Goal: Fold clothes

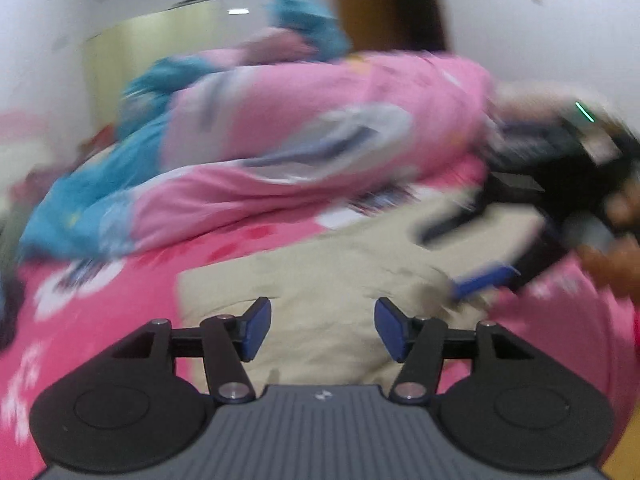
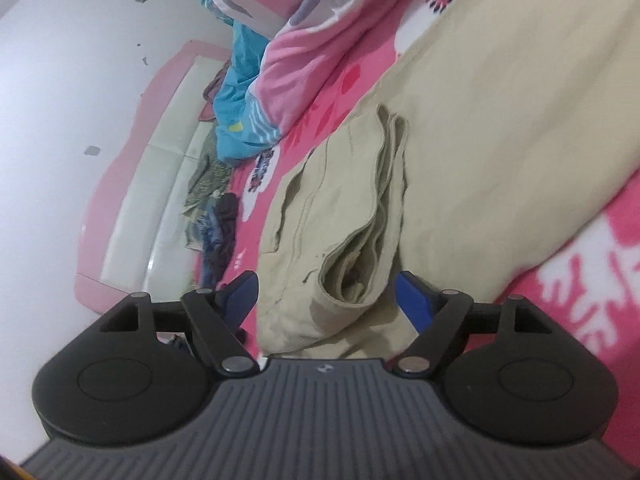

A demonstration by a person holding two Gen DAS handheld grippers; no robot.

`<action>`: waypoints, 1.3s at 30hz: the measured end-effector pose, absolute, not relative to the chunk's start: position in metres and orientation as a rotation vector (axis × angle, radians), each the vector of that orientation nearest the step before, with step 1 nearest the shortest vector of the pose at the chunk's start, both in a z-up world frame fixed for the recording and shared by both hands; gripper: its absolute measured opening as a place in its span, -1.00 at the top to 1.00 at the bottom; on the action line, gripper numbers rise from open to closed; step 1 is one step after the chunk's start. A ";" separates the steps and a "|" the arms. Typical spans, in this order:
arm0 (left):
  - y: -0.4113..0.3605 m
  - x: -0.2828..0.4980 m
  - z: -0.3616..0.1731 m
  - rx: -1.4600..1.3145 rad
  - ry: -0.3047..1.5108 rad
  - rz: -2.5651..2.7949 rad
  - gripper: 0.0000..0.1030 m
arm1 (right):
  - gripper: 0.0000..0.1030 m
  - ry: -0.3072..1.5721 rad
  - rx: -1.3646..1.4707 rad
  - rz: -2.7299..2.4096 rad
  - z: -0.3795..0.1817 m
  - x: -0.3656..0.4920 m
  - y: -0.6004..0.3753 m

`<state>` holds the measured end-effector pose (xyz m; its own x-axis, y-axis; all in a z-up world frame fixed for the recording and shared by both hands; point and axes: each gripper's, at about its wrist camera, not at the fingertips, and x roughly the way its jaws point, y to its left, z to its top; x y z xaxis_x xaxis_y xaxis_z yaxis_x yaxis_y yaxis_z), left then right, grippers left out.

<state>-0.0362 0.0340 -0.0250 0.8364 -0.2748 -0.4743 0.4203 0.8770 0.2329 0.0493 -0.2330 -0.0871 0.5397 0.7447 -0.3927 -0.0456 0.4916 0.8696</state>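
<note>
Beige trousers, folded, creased, on bedspread

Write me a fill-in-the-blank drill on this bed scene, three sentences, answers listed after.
1. The garment being folded is ____ in colour.
2. The pads of the right gripper are ____ in colour.
3. The left gripper is ____, with nothing pinched between its pads.

Missing words: beige; blue; open

Soft, even indoor light; left wrist view motion-blurred, right wrist view sharper, edges fisheye-bent.
</note>
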 end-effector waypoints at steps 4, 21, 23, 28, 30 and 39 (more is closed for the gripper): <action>-0.004 -0.025 -0.042 0.485 0.498 -0.415 -0.13 | -0.51 0.898 1.048 0.599 -0.098 0.057 -0.230; 0.018 -0.004 -0.019 0.187 0.472 -0.359 0.57 | -0.55 0.843 1.293 0.646 -0.110 0.075 -0.239; 0.024 -0.005 -0.014 0.147 0.457 -0.355 0.57 | -0.55 0.846 1.288 0.667 -0.106 0.081 -0.230; 0.022 -0.008 -0.016 0.167 0.433 -0.369 0.57 | -0.54 0.901 1.247 0.674 -0.099 0.102 -0.202; 0.022 -0.008 -0.018 0.160 0.429 -0.376 0.57 | -0.54 0.946 1.215 0.659 -0.097 0.112 -0.193; 0.036 -0.020 -0.027 0.128 0.425 -0.425 0.29 | 0.64 1.018 0.885 0.613 -0.077 0.135 -0.171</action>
